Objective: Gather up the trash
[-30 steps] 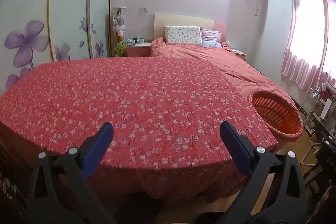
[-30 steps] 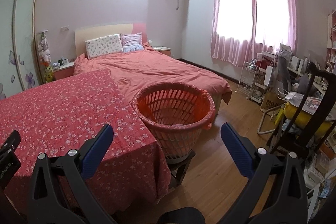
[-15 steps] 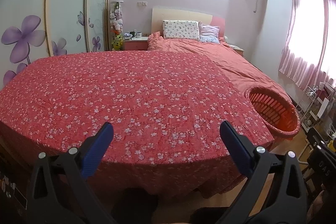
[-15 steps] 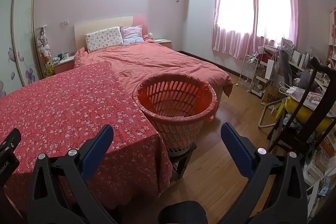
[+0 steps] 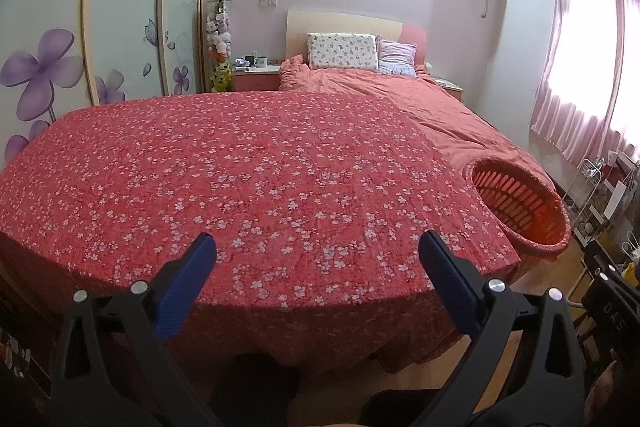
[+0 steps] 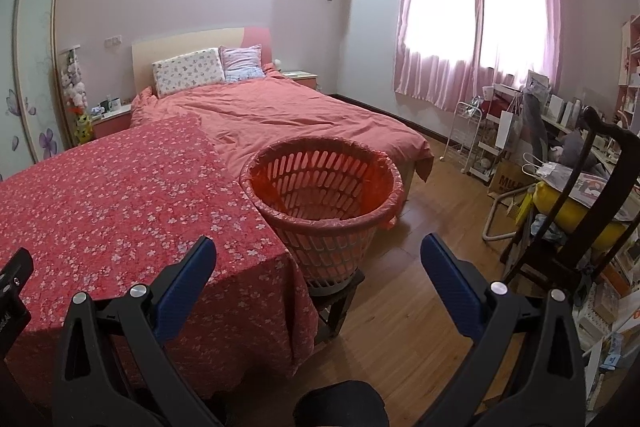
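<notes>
An orange slatted basket (image 6: 324, 195) lined with a red bag stands on a small dark stool at the table's right corner; it also shows in the left wrist view (image 5: 520, 203). A table covered with a red flowered cloth (image 5: 240, 179) shows nothing lying on it; it also shows in the right wrist view (image 6: 120, 203). My left gripper (image 5: 316, 255) is open and empty above the table's near edge. My right gripper (image 6: 318, 259) is open and empty, in front of the basket. No trash is visible.
A bed with a pink duvet (image 6: 288, 115) lies behind the table. A wardrobe with purple flowers (image 5: 80, 47) is at the left. A dark chair (image 6: 592, 211), a wire rack (image 6: 472, 139) and a cluttered desk stand on the right beside wooden floor (image 6: 400, 307).
Both views have risen and tilted down slightly: the table and basket sit a little lower and further off in the frames. Both grippers stay open.
</notes>
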A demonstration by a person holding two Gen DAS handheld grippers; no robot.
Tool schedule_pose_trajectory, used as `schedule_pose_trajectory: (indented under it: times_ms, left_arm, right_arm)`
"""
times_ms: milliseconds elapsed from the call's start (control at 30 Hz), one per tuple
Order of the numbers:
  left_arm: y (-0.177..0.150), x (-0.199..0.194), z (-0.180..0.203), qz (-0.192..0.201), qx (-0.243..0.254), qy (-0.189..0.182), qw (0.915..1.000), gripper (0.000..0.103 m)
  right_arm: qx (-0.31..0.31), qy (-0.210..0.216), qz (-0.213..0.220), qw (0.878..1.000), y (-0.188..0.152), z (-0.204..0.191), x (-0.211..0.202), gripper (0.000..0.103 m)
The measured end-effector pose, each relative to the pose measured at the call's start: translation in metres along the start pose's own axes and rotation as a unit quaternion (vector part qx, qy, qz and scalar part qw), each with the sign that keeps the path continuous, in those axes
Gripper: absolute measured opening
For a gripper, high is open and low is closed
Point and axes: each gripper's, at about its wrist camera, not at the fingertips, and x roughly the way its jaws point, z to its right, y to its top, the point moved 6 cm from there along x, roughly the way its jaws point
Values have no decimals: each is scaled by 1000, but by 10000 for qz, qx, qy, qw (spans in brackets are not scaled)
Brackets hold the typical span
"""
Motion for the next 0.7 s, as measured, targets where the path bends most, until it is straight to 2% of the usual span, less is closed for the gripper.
schedule_pose_trajectory:
  times_ms: [367,700]
  left_arm:
    - [9,-11,6,207,143,60,9997,99]
    - [10,-14,10,230,186,61,9995,99]
  right_arm:
    - [33,71,15,10000,3,1,-2,101]
    - [48,84,14,10000,3,0,-2,101]
